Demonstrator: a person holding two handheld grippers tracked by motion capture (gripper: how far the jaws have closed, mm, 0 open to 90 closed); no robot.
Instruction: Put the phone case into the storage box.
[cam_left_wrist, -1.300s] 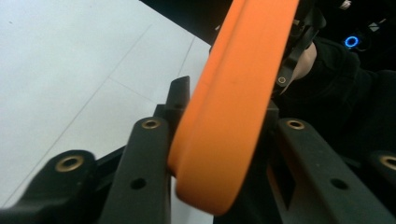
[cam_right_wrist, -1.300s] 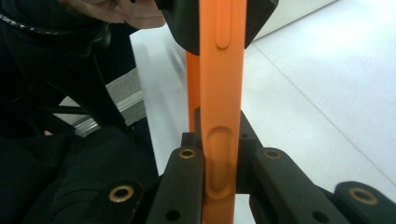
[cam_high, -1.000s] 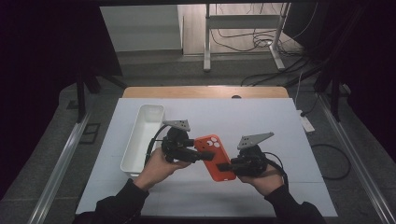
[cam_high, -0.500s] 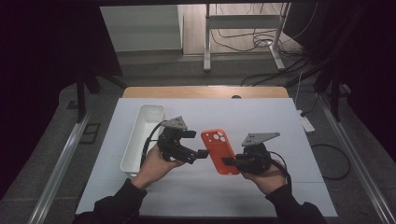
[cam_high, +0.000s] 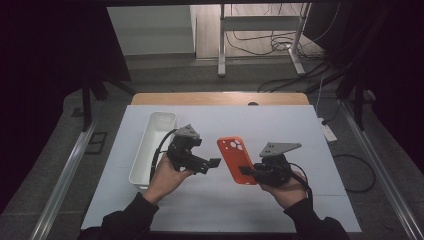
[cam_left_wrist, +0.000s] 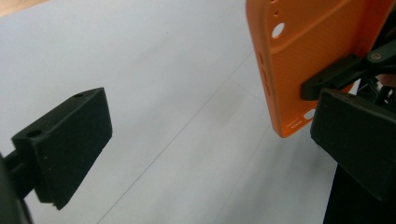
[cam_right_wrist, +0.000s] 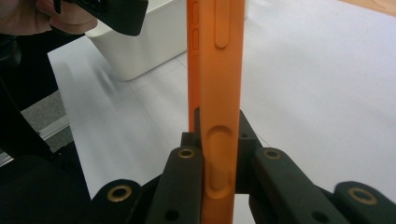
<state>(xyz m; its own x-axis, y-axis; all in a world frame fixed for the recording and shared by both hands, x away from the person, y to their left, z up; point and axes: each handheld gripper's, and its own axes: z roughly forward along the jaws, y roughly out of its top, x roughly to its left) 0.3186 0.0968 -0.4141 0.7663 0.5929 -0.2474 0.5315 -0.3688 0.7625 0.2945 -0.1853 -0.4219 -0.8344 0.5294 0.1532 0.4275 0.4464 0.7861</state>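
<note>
Phone case (cam_right_wrist: 215, 116), orange, clamped on edge between jaws of right gripper (cam_high: 246, 171); jaws nearly closed, pressing both faces near one end of case. In right gripper view, case rising straight up from between jaws, side button bumps facing camera. In high view, held just above table (cam_high: 310, 135), camera-cutout end pointing away from person. Left gripper (cam_high: 215, 162) close beside case, to its left, not touching; jaws just opened wide, nothing between them. In left gripper view, case (cam_left_wrist: 308, 60) off to one side past far jaw, outside gap, pinched by other gripper's black jaw; bare white tabletop between own jaws. Farther off, long white tray (cam_high: 152, 145) on table beyond left hand (cam_high: 165, 177), apart from case.
</note>
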